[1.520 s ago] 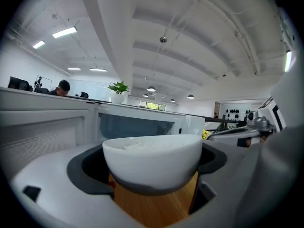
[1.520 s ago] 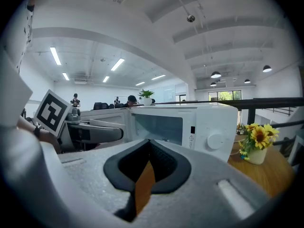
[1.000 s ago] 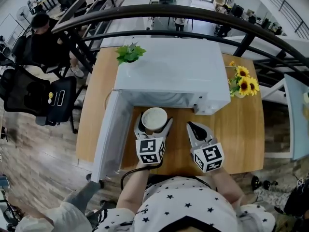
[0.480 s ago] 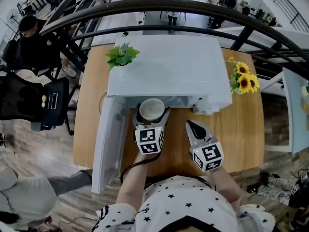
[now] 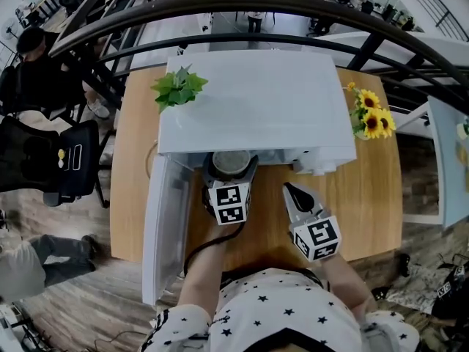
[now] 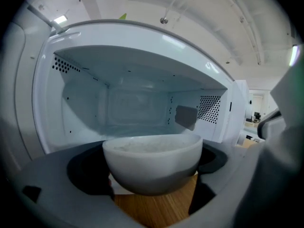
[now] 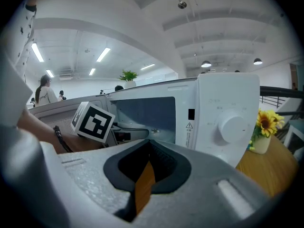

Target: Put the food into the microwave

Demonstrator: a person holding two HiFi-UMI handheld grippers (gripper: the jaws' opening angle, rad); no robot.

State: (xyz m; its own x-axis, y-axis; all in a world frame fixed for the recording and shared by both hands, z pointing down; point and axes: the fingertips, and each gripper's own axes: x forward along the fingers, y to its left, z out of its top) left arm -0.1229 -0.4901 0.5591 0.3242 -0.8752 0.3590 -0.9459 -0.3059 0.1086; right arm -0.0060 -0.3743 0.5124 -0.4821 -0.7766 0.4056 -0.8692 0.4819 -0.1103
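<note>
Moved forward since a second ago with the left gripper point(image 5: 231, 167), carrying the bowl point(image 6: 152, 160) of food up to the microwave point(image 5: 253, 101) mouth; far rim now tucked under the top edge. Grips the bowl on both sides, jaws spread wide around it. Hangs over table point(image 5: 366, 211) wood just short of the cavity. Leaves open room inside, above and to either side. Shows the door point(image 5: 165, 226) swung out leftward. Holds the right gripper point(image 5: 292, 190) beside the control panel, jaws pressed together.
</note>
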